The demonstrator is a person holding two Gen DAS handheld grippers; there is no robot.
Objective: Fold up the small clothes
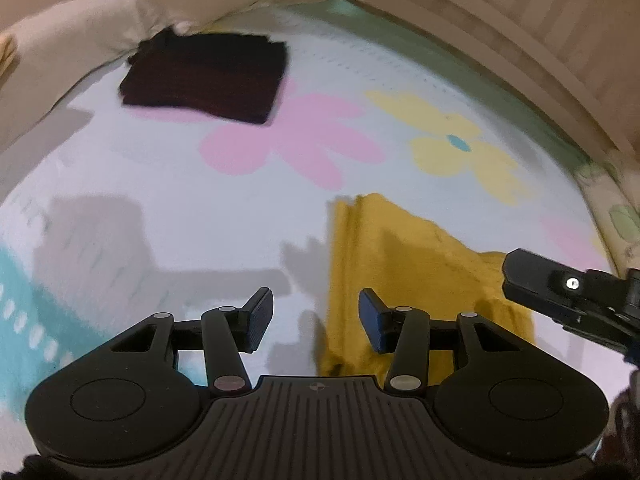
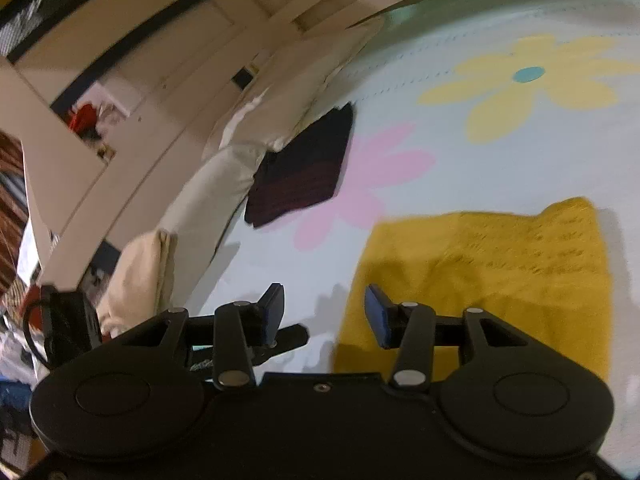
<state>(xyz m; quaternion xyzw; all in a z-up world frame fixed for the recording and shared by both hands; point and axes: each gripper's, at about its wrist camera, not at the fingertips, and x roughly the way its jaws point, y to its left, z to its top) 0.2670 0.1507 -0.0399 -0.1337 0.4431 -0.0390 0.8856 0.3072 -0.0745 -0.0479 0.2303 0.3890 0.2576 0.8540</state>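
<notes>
- Bed sheet (image 1: 160,168): pale, flower print.
- Dark folded garment (image 1: 204,76) up-left of pink flower (image 1: 296,136).
- Left gripper (image 1: 316,318) wide, holding nothing.
- Yellow garment (image 1: 404,268) below-right of the flower.
- Right gripper (image 2: 324,316) wide, holding nothing, at that garment's left edge.

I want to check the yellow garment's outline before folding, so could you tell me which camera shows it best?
The right wrist view: the yellow garment lies spread across the flowered bedspread, three edges visible. In the left wrist view, the yellow garment is foreshortened and partly hidden behind the left gripper.
</notes>
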